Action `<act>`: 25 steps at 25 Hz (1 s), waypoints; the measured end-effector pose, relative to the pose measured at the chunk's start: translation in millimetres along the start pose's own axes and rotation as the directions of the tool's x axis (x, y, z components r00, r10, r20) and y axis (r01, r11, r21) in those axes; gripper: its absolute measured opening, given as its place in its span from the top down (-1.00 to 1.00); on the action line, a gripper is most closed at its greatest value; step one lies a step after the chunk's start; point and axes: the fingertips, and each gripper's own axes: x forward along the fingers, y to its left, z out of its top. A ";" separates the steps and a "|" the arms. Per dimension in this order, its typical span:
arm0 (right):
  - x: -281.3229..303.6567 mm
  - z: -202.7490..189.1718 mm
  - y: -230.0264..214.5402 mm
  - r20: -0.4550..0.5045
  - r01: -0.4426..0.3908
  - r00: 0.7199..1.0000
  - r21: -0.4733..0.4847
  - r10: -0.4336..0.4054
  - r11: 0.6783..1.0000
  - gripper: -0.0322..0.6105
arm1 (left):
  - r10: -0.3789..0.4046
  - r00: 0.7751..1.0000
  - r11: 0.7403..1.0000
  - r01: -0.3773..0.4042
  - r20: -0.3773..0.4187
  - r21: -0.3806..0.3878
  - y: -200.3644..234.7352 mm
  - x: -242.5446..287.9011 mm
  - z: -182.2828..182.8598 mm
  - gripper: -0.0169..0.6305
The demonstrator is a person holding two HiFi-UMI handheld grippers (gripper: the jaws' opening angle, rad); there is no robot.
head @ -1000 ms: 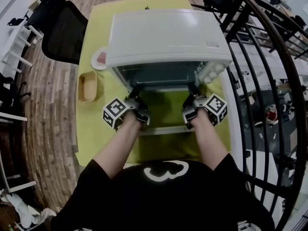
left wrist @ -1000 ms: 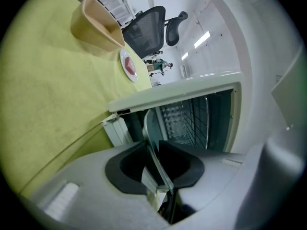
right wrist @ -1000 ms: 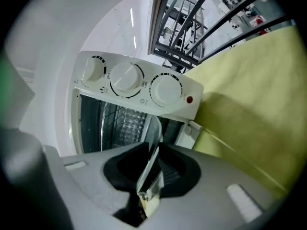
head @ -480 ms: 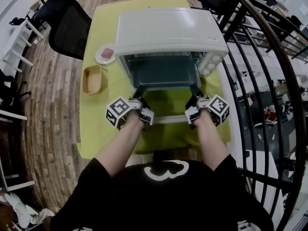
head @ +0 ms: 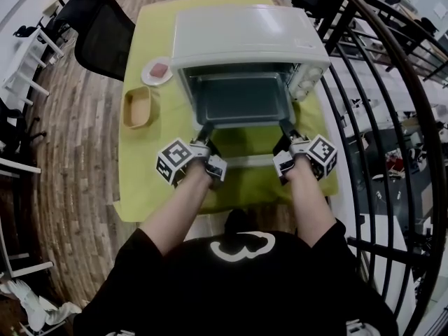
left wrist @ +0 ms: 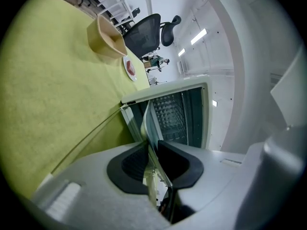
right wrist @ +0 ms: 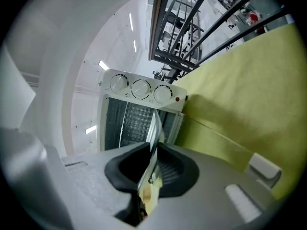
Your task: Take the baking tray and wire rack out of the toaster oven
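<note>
You hold the baking tray (head: pixel 241 98) by its front lip, one gripper at each corner, so it stays flat. The jaws of your left gripper (head: pixel 204 131) and right gripper (head: pixel 285 129) have just been closing and now pinch that thin metal edge. The tray is smooth and grey. It sits half out of the white, boxy toaster oven (head: pixel 245 37), above the open glass door (head: pixel 245 162).

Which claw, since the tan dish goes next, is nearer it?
Left. Both claws, jaws just closing further, pinch the baking tray by its front rim: the left claw at the corner toward the tan dish, the right claw at the opposite corner.
</note>
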 end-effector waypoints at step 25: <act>-100.9 -59.7 6.7 0.035 -0.069 0.997 -0.057 0.071 0.996 0.77 | -0.043 0.998 0.996 0.047 -0.055 0.074 1.7 -94.4 -32.0 0.75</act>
